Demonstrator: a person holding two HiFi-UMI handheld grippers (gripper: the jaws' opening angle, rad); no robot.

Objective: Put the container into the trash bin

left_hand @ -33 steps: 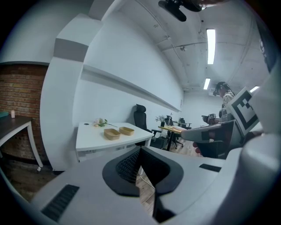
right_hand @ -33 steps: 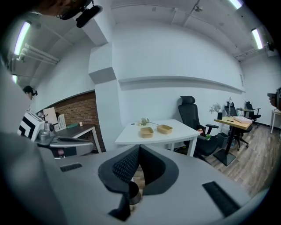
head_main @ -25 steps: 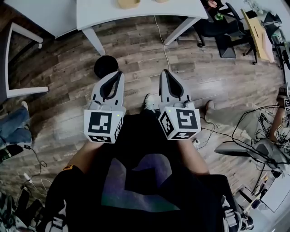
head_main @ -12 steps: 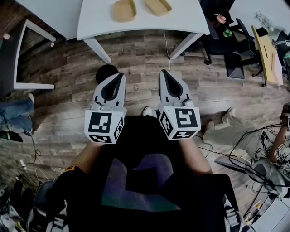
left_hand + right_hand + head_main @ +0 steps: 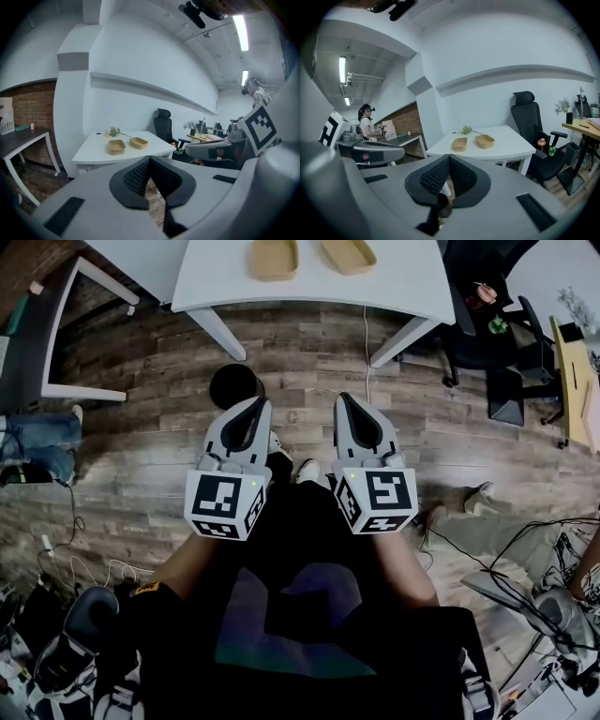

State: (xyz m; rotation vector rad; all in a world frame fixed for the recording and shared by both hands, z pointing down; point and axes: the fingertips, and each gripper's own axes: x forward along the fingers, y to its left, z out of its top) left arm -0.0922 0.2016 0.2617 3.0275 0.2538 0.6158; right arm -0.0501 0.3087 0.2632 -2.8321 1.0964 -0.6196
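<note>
Two tan containers [image 5: 275, 257] [image 5: 347, 254] lie side by side on the white table [image 5: 309, 292] ahead of me. They show again in the left gripper view [image 5: 116, 146] [image 5: 138, 142] and in the right gripper view [image 5: 459, 144] [image 5: 484, 140]. A round black trash bin [image 5: 234, 385] stands on the wooden floor in front of the table, just beyond my left gripper [image 5: 259, 402]. My right gripper [image 5: 342, 397] is level with it. Both are held over the floor, short of the table, jaws shut with nothing between them [image 5: 149, 159] [image 5: 449, 157].
A black office chair [image 5: 478, 334] stands right of the table, with a wooden desk [image 5: 577, 371] further right. A dark table with white legs [image 5: 56, 343] is at the left. Cables [image 5: 525, 531] lie on the floor at right. A person [image 5: 365, 124] stands far left in the right gripper view.
The view has advanced toward the table: both containers and the trash bin sit lower and fuller in the head view. Both grippers stay shut and side by side.
</note>
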